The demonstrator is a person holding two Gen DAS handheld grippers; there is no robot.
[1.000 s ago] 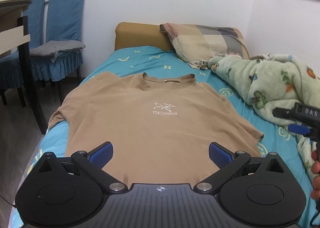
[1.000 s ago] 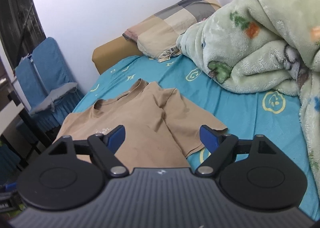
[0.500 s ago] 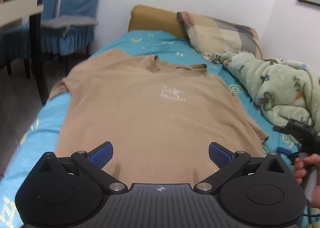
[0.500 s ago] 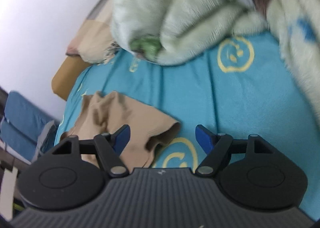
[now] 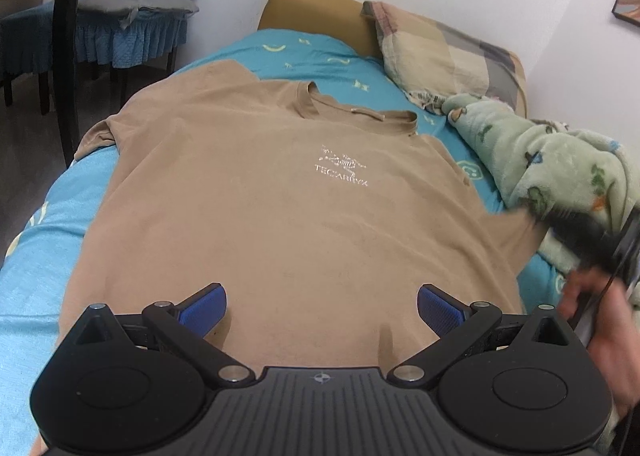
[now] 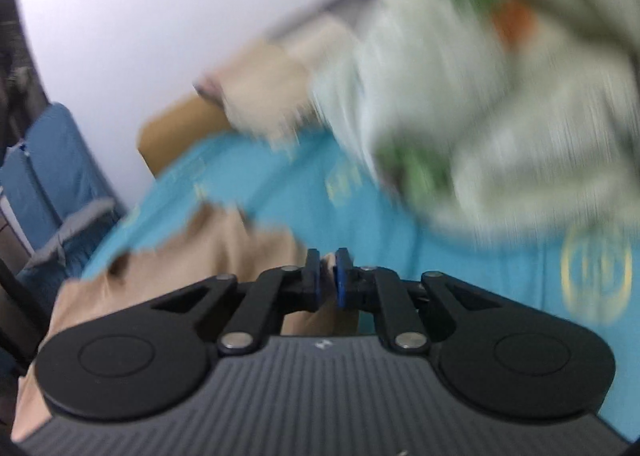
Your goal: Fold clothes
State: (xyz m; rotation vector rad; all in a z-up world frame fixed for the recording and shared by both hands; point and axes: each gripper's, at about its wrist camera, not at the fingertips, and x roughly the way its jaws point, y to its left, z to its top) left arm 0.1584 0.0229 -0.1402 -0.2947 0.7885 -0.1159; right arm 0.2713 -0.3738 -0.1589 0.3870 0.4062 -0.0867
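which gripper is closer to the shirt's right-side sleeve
Right. The right gripper is pinched shut on the sleeve of the tan t-shirt; the left gripper hovers open over the hem.

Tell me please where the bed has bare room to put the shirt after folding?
Bare sheet lies left of the shirt, to the bed's edge, and between its collar and the headboard. The right side is crowded: blanket, pillow and the right gripper pinching the sleeve.
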